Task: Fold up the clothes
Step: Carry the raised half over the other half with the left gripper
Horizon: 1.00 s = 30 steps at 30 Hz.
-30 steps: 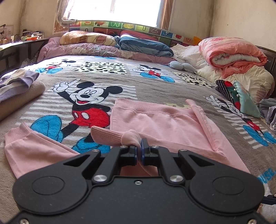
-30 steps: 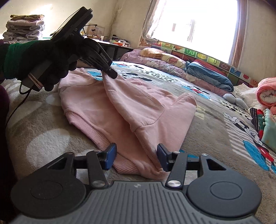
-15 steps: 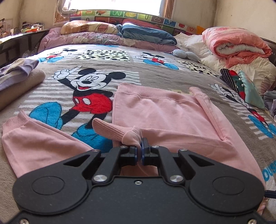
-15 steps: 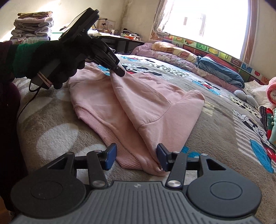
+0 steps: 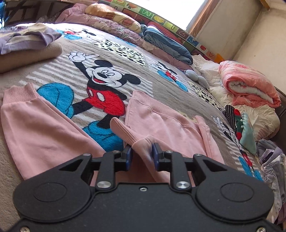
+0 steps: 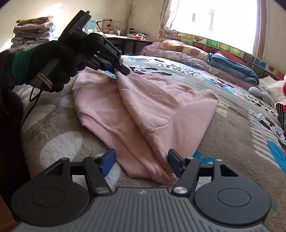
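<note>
Bright daylight thru blown-out window (image 6: 214, 16), soft shadows, sharp pics w/ fisheye edge warp.

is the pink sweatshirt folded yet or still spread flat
Partly folded: one side of the pink sweatshirt lies over the body, while the other sleeve is still spread on the blanket.

The left claw (image 5: 142, 157) stands parted around a pink sleeve cuff (image 5: 125, 133), above the pink sweatshirt (image 5: 160, 123) on the bed (image 5: 160, 89).

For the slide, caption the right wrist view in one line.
Open right tool straddles the hem corner of a pink cotton sweatshirt on a cartoon-print blanket while the left tool lifts its far fold.
</note>
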### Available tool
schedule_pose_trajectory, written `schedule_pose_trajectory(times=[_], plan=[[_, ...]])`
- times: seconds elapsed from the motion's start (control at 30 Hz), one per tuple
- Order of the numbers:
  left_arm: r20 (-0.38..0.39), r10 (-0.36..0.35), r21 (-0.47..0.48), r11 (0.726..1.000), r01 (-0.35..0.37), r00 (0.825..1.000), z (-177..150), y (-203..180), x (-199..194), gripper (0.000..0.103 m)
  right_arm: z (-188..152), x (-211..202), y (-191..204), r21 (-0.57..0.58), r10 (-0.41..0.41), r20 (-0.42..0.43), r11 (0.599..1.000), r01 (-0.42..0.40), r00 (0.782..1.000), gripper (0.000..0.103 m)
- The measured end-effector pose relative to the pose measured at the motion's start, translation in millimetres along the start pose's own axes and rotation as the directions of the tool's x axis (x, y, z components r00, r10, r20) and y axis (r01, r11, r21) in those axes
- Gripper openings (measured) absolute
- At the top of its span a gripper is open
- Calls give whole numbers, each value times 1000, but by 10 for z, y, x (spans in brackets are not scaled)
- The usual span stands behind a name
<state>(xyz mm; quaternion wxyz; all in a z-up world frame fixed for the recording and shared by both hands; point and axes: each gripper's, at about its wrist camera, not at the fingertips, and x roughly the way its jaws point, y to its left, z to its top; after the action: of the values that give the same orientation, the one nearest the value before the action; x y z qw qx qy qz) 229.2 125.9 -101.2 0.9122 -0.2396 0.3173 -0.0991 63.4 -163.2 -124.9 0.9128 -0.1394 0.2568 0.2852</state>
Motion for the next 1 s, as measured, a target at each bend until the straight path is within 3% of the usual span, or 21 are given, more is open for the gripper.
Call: schedule_pose_trajectory(times=[0.27,0.3,0.33,0.43,0.5,0.73,1.0], plan=[[16,-83,-212,974,84,996,64,255,-52,27,188,49,-177,29,94,11,995,-95,995,64],[11,-80,-214,974,80,997,57,253,-48,27,211,55,-199,33,106,13,994,-106,994,64],[0,-61,-202,978,60,998,48,234,-46,16,234,61,-221,36,118,15,992,-118,993,66],[-4,-33,-144,989,32,999,34,186,-49,11,253,122,-276,68,192,-14,979,-191,981,66],[-2,-18,-103,995,18,1000,26,155,-52,11,208,164,-251,65,225,-55,973,-221,973,67],[8,28,27,999,-28,1000,-1,60,-60,13,159,122,-332,115,273,-19,956,-269,962,68],[-3,5,-113,994,-5,1000,-18,238,-44,14,174,46,-373,115,232,26,965,-234,972,67]])
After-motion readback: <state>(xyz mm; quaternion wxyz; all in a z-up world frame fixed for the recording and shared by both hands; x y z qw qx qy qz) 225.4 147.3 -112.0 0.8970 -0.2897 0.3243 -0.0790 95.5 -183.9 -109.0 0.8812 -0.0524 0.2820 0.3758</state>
